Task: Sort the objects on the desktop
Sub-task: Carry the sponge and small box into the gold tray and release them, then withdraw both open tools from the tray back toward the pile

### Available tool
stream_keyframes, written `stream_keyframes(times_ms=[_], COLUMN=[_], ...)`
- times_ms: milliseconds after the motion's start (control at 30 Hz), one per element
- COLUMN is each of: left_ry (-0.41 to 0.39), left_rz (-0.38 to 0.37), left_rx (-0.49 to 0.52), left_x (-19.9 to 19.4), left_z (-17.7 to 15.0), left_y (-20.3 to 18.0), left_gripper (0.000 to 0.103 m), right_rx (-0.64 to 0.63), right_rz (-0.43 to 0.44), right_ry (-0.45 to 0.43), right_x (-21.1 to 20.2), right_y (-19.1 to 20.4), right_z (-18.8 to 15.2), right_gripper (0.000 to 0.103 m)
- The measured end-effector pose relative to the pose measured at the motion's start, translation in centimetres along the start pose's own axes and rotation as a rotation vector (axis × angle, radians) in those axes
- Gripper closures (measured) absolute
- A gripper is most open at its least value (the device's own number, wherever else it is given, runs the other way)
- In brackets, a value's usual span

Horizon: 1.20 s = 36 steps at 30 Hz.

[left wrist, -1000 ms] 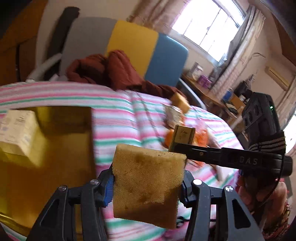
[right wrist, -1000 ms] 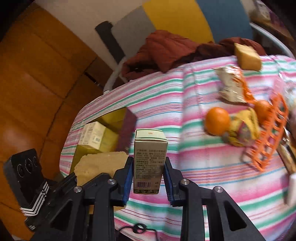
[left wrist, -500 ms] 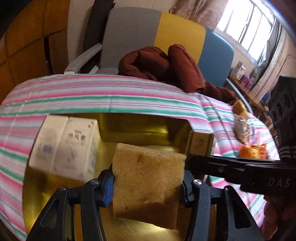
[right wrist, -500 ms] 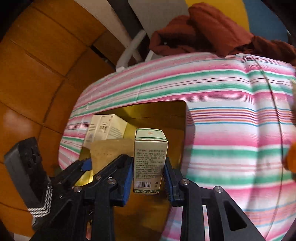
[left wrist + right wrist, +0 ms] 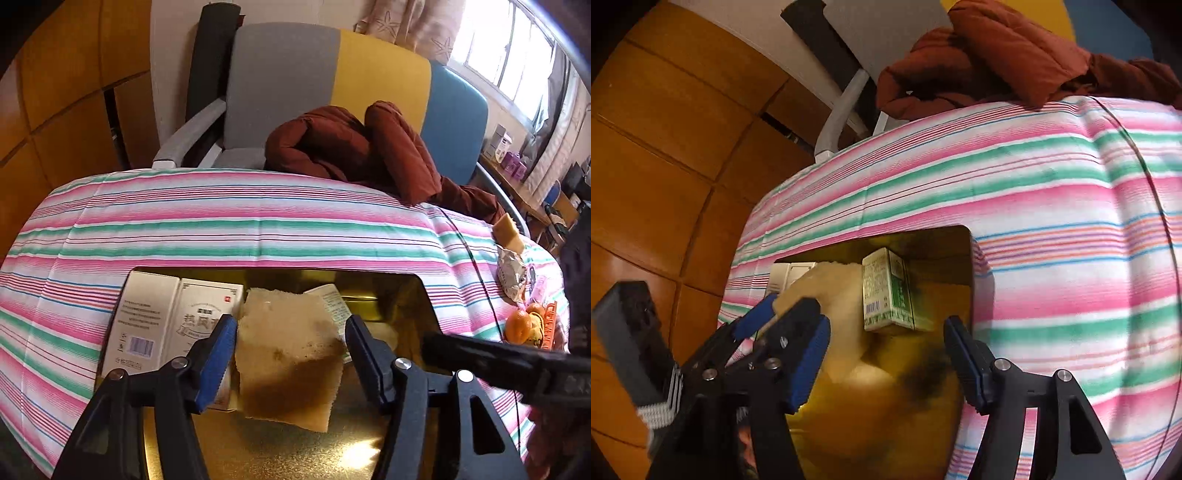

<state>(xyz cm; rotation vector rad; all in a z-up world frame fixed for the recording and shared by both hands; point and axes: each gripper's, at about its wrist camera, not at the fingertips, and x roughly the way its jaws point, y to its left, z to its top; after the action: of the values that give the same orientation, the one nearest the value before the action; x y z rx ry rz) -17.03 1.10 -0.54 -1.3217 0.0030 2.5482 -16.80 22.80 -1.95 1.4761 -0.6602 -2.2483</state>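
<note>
A gold tin [image 5: 369, 275] lies open on the striped tablecloth. A tan sponge [image 5: 288, 354] hangs tilted between the fingers of my left gripper [image 5: 291, 325]. Its jaws are opening, and a small gap shows at each pad. A white box [image 5: 147, 325] lies in the tin at the left. In the right wrist view a green-and-white box [image 5: 886, 291] stands free in the tin [image 5: 969, 258], just beyond my right gripper [image 5: 886, 321]. That gripper's jaws are opening and nothing is between them. The sponge [image 5: 834, 291] and left gripper [image 5: 786, 306] sit to the left.
Oranges [image 5: 519, 326], an orange basket [image 5: 550, 325], a crumpled packet [image 5: 511, 273] and a second sponge [image 5: 509, 230] lie on the cloth far right. A red-brown jacket [image 5: 351, 147] is heaped on the chair behind the table. A finger of the right gripper [image 5: 480, 358] crosses the left wrist view.
Both grippers moved from over the cloth to over the tin. The right jaws opened and the green box now stands in the tin. The left jaws widened off the sponge.
</note>
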Motion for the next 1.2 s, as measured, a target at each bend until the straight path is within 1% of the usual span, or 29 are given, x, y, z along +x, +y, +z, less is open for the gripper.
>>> stream_keyframes(times_ms=[100, 200, 233, 267, 300, 367, 400, 433, 533, 600, 667, 700, 733, 767, 800, 833, 867, 900, 1000, 1100, 1200], left_ry=[0.002, -0.01, -0.007, 0.004, 0.01, 0.004, 0.006, 0.012, 0.008, -0.008, -0.006, -0.018, -0.005, 0.021, 0.045, 0.059, 0.062, 0.068, 0.022, 0.002, -0.01], left_rz=[0.018, -0.004, 0.004, 0.027, 0.04, 0.06, 0.081, 0.1, 0.133, 0.177, 0.189, 0.206, 0.219, 0.212, 0.176, 0.105, 0.05, 0.032, 0.082, 0.077, 0.076], left_rx=[-0.032, -0.074, -0.061, -0.035, -0.014, 0.029, 0.048, 0.059, 0.046, 0.013, -0.023, -0.026, -0.015, -0.011, -0.028, -0.077, -0.112, -0.142, -0.179, -0.226, -0.276], left_x=[-0.3, -1.2, -1.3, -1.2, -1.1, -1.0, -0.9, -0.7, -0.1, 0.2, 0.9, 1.1, 1.5, 2.0, 2.5, 2.7, 2.7, 2.5, 0.9, -0.6, -1.8], left_z=[-0.1, -0.8, -1.1, -1.4, -1.6, -2.2, -2.4, -2.6, -3.4, -3.9, -4.3, -4.4, -4.4, -4.4, -4.4, -4.4, -4.5, -4.6, -5.0, -5.7, -6.5], left_y=[0.4, 0.8, 0.5, 0.1, -0.3, -1.3, -1.7, -2.0, -2.4, -2.2, -2.1, -2.3, -2.7, -3.0, -3.0, -2.8, -2.6, -2.4, -1.9, -1.2, -1.0], left_gripper=[0.041, 0.045, 0.047, 0.054, 0.058, 0.059, 0.061, 0.061, 0.062, 0.062, 0.061, 0.061, 0.06, 0.06, 0.06, 0.058, 0.055, 0.054, 0.049, 0.048, 0.048], right_rx=[0.014, 0.019, 0.024, 0.028, 0.035, 0.047, 0.052, 0.06, 0.079, 0.093, 0.104, 0.11, 0.117, 0.12, 0.122, 0.125, 0.129, 0.128, 0.122, 0.115, 0.107], right_rz=[0.021, 0.031, 0.037, 0.042, 0.045, 0.046, 0.046, 0.047, 0.05, 0.044, 0.044, 0.039, 0.037, 0.038, 0.037, 0.039, 0.042, 0.044, 0.046, 0.021, -0.009], right_ry=[-0.011, -0.016, -0.024, -0.029, -0.034, -0.035, -0.03, -0.029, -0.032, -0.039, -0.048, -0.052, -0.059, -0.062, -0.064, -0.065, -0.068, -0.068, -0.08, -0.109, -0.132], right_x=[-1.2, -2.2, -2.7, -3.2, -3.5, -4.0, -4.2, -4.4, -5.0, -5.5, -6.0, -6.3, -6.6, -6.8, -6.9, -7.0, -7.1, -7.3, -8.2, -9.5, -11.0], right_y=[-0.4, -0.8, -1.0, -1.4, -1.7, -2.2, -2.5, -2.7, -3.5, -4.1, -4.7, -5.0, -5.2, -5.4, -5.5, -5.6, -5.7, -5.8, -6.0, -6.5, -7.4], right_z=[-1.2, -2.3, -2.8, -3.0, -3.3, -3.9, -4.2, -4.4, -5.0, -5.3, -5.5, -5.7, -5.8, -5.9, -5.9, -6.0, -6.1, -6.2, -6.5, -6.8, -7.3], right_gripper=[0.037, 0.037, 0.037, 0.037, 0.037, 0.037, 0.037, 0.037, 0.037, 0.037, 0.037, 0.037, 0.037, 0.037, 0.037, 0.037, 0.037, 0.037, 0.037, 0.034, 0.033])
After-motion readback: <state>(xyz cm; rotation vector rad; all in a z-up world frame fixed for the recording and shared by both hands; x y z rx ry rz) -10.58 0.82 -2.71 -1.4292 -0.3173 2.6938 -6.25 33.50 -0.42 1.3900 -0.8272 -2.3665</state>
